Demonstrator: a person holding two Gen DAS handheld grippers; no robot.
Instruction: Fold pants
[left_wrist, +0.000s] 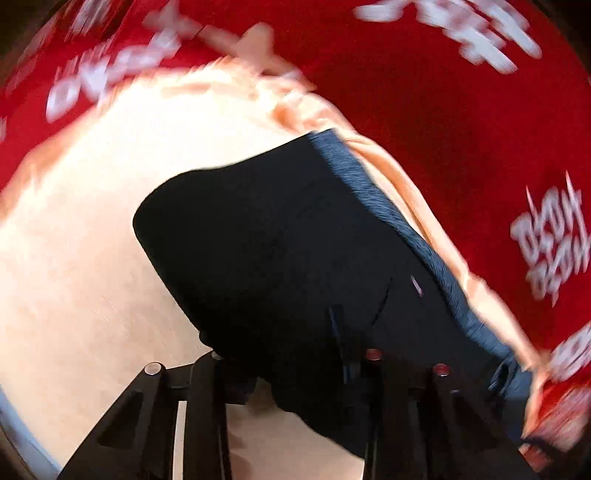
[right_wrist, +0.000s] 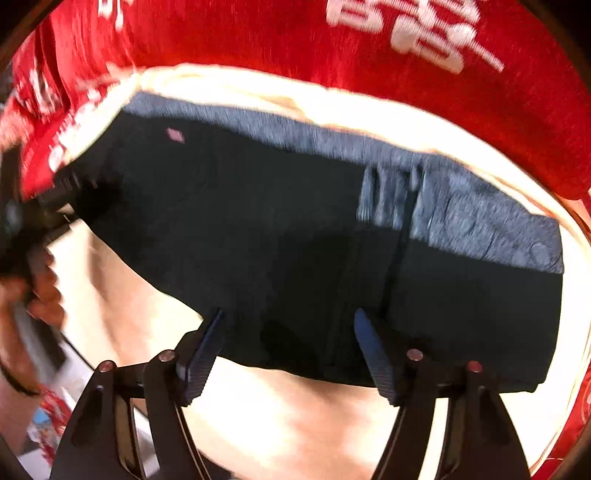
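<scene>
Left wrist view: dark pants (left_wrist: 280, 251), folded, on pale table (left_wrist: 74, 258), grey waistband toward 2 o'clock; left gripper (left_wrist: 291, 365) spread, fingertips hidden under the cloth, grip cannot be told. Right wrist view: right gripper (right_wrist: 288, 325) wide, blue pads (right_wrist: 201, 350) at the pants' (right_wrist: 258, 229) 6 o'clock edge, gripping nothing; red printed cloth (right_wrist: 258, 37) at 12 o'clock.

My right hand-held gripper (right_wrist: 288, 343) is wide open over the near edge of the folded dark pants (right_wrist: 280, 236) lying on the pale bench (right_wrist: 295, 417).
</scene>
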